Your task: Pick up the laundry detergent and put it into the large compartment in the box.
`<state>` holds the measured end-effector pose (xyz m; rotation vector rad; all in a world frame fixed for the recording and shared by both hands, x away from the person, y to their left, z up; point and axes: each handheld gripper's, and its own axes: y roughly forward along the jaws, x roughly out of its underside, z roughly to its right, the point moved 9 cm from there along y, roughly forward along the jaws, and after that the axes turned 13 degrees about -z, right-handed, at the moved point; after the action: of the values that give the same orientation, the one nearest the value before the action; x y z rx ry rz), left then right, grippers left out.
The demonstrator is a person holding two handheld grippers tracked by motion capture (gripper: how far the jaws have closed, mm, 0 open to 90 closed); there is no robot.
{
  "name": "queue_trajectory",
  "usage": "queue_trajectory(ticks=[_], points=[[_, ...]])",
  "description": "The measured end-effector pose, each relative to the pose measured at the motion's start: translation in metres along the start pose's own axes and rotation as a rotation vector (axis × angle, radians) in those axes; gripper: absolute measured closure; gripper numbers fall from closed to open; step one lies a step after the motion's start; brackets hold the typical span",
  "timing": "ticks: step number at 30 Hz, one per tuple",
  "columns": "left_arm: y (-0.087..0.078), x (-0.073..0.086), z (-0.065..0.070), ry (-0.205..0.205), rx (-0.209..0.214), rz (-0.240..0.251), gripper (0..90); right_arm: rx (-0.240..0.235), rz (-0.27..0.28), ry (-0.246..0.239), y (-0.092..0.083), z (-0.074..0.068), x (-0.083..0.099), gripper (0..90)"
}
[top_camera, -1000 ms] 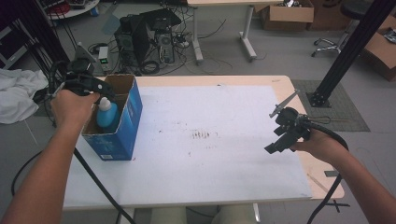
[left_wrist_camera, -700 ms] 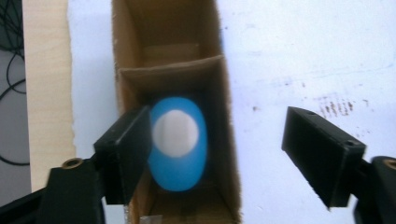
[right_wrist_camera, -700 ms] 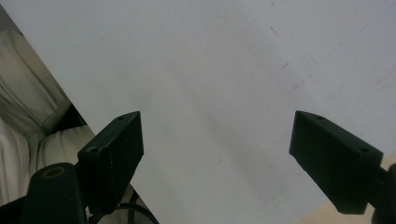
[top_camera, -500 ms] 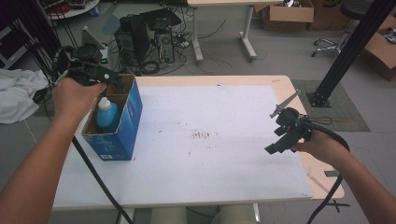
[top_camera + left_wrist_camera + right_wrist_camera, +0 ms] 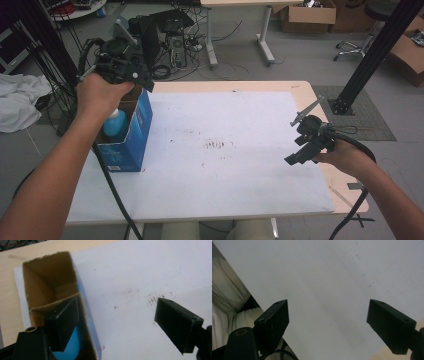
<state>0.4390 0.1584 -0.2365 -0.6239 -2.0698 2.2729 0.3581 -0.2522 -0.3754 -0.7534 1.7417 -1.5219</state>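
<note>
1. Left gripper [image 5: 142,80], held in the person's left hand [image 5: 100,95], hangs above the far end of the blue box [image 5: 127,135]; its jaws have just been opening and stand wide apart with nothing between them.
2. Right gripper [image 5: 295,157], in the right hand [image 5: 345,157], is held near the right edge of the table [image 5: 300,90], over the white sheet [image 5: 225,150]; its jaws are spread wide and hold nothing.
3. Blue box: an open-topped carton standing at the left edge of the white sheet, long axis running from the near edge toward the far edge. Bare cardboard lines the inside.
4. Blue bottle [image 5: 116,124]: stands inside the box, cap end up, partly hidden by the left forearm in the high view.
5. Left gripper view: looks down into the box, showing a cardboard partition [image 5: 53,306] across it; the bottle's rounded blue surface [image 5: 72,345] lies on the nearer side, behind one jaw, and the farther compartment looks empty.
6. Right gripper view: plain white sheet [image 5: 324,277], with light trousers [image 5: 227,302] beyond the table's edge.
</note>
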Motion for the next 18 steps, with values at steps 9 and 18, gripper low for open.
queue_trajectory(ticks=[9,18], points=[[0.007,-0.019,0.042,0.144,-0.013,-0.005,20.2,-0.006,-0.007,0.002,0.002,0.000,0.000,17.7],[0.027,-0.030,0.078,0.291,-0.021,-0.022,20.2,-0.007,-0.008,0.005,0.003,0.001,-0.002,17.7]])
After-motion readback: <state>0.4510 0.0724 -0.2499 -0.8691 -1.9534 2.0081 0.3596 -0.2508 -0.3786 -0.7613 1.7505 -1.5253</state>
